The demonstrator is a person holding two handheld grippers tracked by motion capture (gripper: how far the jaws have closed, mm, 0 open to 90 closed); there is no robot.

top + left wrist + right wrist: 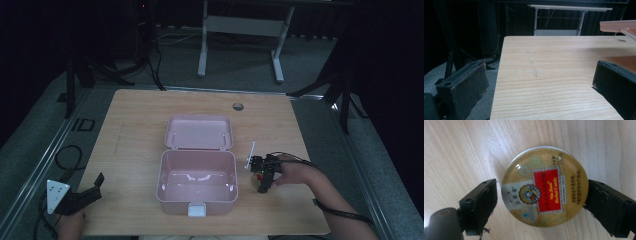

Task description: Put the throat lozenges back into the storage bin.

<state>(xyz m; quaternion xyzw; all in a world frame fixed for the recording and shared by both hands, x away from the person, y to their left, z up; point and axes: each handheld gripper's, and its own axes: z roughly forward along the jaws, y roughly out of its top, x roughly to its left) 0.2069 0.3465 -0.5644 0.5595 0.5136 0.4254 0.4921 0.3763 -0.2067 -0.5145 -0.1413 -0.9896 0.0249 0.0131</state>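
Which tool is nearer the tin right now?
Right. The right tool brackets the tin, jaws at its sides; the left tool sits at the table's near-left corner.

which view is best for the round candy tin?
Right gripper view: the round candy tin is seen lid-on, gold with a red label, lying on the table between the right tongs. In the high view it's a small shape largely hidden under the right tongs.
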